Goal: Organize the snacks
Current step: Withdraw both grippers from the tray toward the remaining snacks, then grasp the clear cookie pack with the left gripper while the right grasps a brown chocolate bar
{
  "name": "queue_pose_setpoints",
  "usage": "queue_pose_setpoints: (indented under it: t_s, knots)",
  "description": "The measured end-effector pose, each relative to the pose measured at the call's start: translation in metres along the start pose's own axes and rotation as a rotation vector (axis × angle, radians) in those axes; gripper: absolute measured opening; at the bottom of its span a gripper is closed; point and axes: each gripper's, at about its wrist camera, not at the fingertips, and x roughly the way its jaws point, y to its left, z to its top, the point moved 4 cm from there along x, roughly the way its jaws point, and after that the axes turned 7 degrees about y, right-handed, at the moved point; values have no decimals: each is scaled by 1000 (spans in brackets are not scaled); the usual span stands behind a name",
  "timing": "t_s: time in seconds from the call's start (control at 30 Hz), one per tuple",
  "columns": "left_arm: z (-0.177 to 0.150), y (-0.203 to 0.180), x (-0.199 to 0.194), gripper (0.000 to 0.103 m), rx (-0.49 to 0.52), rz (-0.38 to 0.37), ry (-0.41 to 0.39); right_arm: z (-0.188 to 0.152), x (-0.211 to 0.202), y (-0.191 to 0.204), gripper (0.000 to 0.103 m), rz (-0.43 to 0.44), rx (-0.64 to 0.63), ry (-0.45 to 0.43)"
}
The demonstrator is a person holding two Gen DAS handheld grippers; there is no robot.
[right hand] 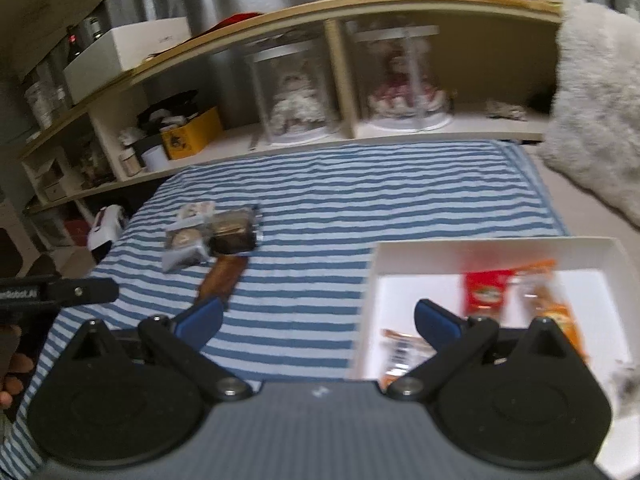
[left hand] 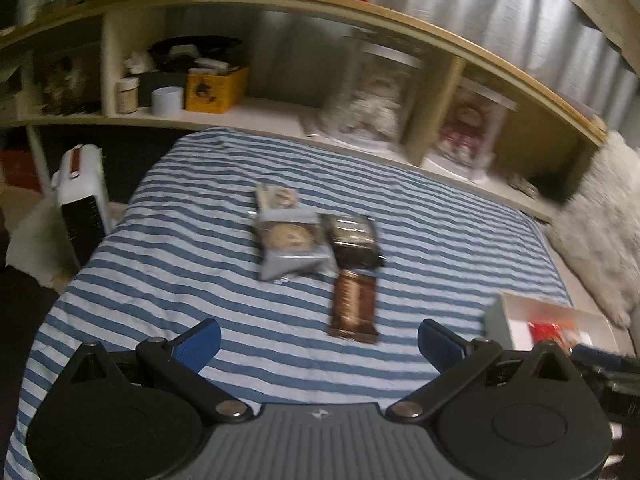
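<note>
Brown snack bar (left hand: 354,306) is lying just ahead of left gripper (left hand: 318,340), being approached, presumably for boxing. Both left and right gripper (right hand: 318,322) are being held wide open, empty. White box (right hand: 460,254) is being kept under the right fingers to receive snacks.

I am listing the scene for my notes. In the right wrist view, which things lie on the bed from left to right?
Grey cookie packet → dark snack packet → white box → red snack packet → orange snack packet.
</note>
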Motion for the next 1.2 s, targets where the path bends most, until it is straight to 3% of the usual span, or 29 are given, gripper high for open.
queue_pose_setpoints:
  t_s: [0.3, 0.47, 0.63, 0.73, 0.83, 0.93, 1.03, 1.1, 1.17, 1.2]
  knots:
    - [30, 37, 37, 103, -167, -20, -12, 8, 67, 50, 103, 116, 37, 15]
    - [46, 41, 74, 103, -217, -41, 11, 4, 107, 64, 103, 120, 55, -18]
    - [58, 38, 112, 103, -219, -25, 44, 6, 143, 69, 103, 152, 96, -28]
    - [69, 31, 132, 103, -221, -33, 47, 10, 157, 73, 103, 158, 52, -14]
    - [72, 22, 148, 103, -177, -38, 52, 11, 172, 76, 103, 159, 16, -5]
    - [70, 17, 163, 103, -128, 2, 67, 9, 185, 73, 102, 178, 24, 20]
    - [66, 17, 174, 103, -93, 36, 88, 8, 189, 67, 95, 191, 48, -2]
    - [66, 17, 175, 103, -78, 44, 73, 7, 189, 67, 84, 187, 26, -11]
    - [66, 19, 174, 103, -79, 41, 63, 8, 190, 68, 65, 178, -15, 2]
    - [66, 21, 174, 103, -83, 34, 62, 8, 190, 68, 60, 178, -34, 9]
